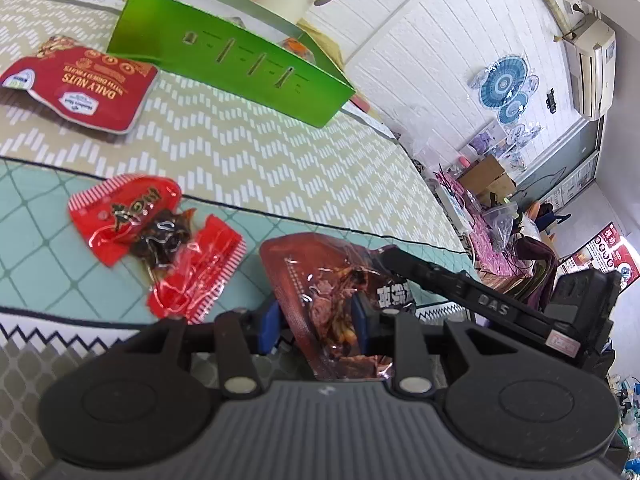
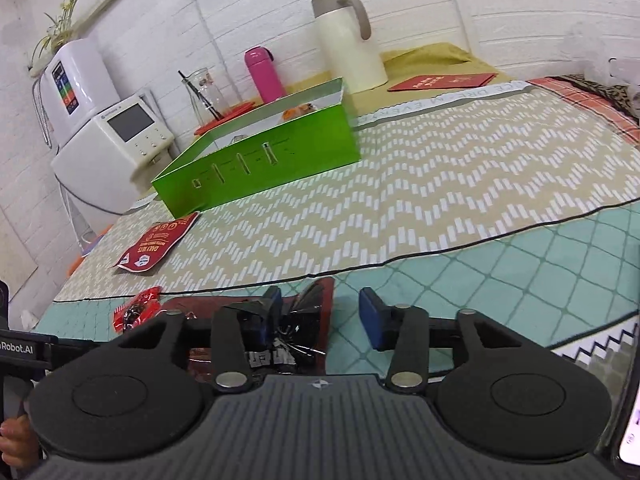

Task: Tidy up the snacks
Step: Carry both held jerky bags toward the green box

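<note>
My left gripper [image 1: 316, 312] is shut on a dark red snack packet [image 1: 320, 276], with its blue pads pressing on both sides. One black finger of my right gripper [image 1: 436, 280] reaches the packet's right corner. In the right wrist view my right gripper [image 2: 322, 310] is open, and the crumpled dark red packet [image 2: 304, 332] lies by its left pad without being pinched. A small red snack packet [image 1: 156, 236] lies on the teal cloth to the left. A red Daily Nuts pouch [image 1: 80, 84] rests in front of the green box [image 1: 224, 56], which holds some orange snacks.
Behind the green box [image 2: 260, 160] stand a cream jug [image 2: 348, 44], a pink bottle [image 2: 264, 76] and a glass carafe [image 2: 204, 88]. A white appliance [image 2: 108, 140] sits off the table's left edge. A red booklet [image 2: 440, 82] lies at the back right. A hand [image 2: 12, 440] shows at the lower left.
</note>
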A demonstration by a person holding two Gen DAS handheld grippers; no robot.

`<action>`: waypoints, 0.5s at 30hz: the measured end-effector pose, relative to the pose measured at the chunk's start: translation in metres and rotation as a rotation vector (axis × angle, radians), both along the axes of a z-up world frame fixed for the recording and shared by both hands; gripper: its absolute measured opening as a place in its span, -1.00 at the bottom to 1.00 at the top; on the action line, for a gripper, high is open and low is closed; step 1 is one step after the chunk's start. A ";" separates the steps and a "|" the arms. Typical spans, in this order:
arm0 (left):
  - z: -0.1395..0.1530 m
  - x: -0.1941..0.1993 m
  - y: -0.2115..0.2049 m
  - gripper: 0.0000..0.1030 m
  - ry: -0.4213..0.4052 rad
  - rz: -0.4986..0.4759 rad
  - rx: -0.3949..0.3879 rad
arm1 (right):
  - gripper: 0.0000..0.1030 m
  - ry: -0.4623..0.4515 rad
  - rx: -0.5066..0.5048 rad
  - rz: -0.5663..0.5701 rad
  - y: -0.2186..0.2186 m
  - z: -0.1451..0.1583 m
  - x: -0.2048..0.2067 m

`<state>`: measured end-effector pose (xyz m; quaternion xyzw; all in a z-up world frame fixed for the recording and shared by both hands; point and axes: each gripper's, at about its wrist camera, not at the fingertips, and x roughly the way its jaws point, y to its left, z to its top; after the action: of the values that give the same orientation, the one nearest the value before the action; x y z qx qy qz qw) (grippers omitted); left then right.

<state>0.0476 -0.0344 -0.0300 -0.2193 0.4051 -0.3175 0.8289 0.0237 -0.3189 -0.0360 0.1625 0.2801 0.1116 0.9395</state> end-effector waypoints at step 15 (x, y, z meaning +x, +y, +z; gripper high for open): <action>0.005 -0.005 -0.011 -0.23 -0.041 -0.067 0.049 | 0.78 0.012 0.050 0.072 0.015 -0.002 -0.045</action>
<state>0.0425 -0.0450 -0.0245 -0.1788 0.4027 -0.3396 0.8310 -0.0213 -0.3044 -0.0383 0.1766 0.2883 0.1515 0.9288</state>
